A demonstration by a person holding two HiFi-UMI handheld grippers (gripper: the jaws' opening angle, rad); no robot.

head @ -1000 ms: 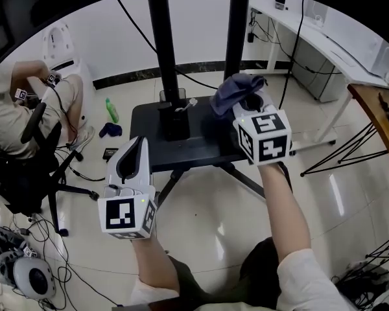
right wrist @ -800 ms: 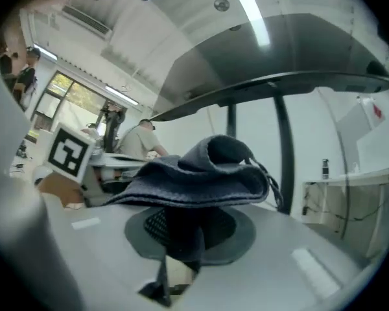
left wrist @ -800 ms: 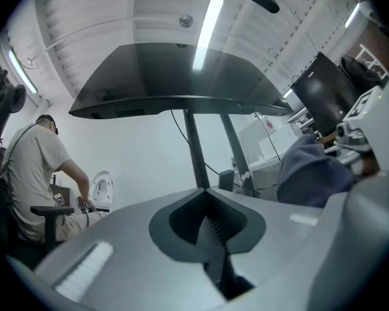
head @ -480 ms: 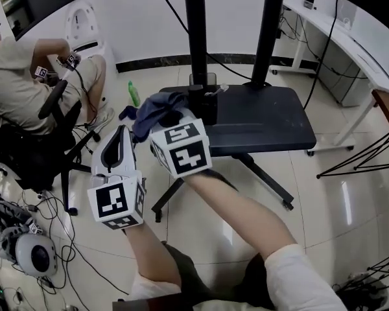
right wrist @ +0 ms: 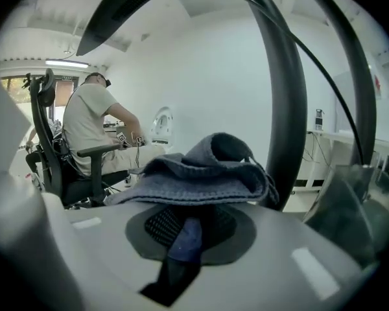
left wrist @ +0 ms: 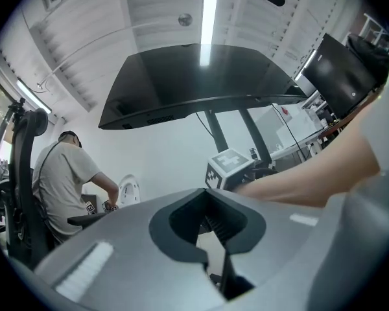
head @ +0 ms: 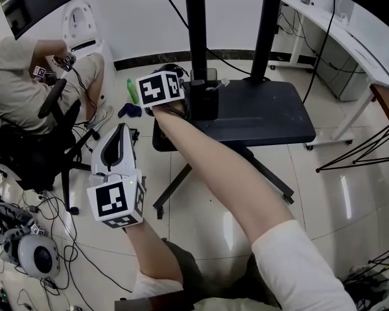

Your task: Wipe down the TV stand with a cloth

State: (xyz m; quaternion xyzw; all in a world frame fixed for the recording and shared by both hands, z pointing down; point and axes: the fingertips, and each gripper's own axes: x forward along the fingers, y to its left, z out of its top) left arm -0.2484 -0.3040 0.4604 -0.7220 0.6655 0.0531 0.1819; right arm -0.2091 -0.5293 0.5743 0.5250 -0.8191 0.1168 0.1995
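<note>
Right gripper view had the right gripper (right wrist: 180, 240) clamped on the cloth (right wrist: 201, 173). Soft floppy knit bunched past its fingertips, probably best pinched mid-fold. Left gripper (left wrist: 215, 254) sat closed, empty.

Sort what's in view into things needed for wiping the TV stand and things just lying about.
For the job:
black TV stand shelf
blue-grey knitted cloth, pinched in the right gripper

Lying about:
green plastic bottle
white rounded device
black office chair, occupied
</note>
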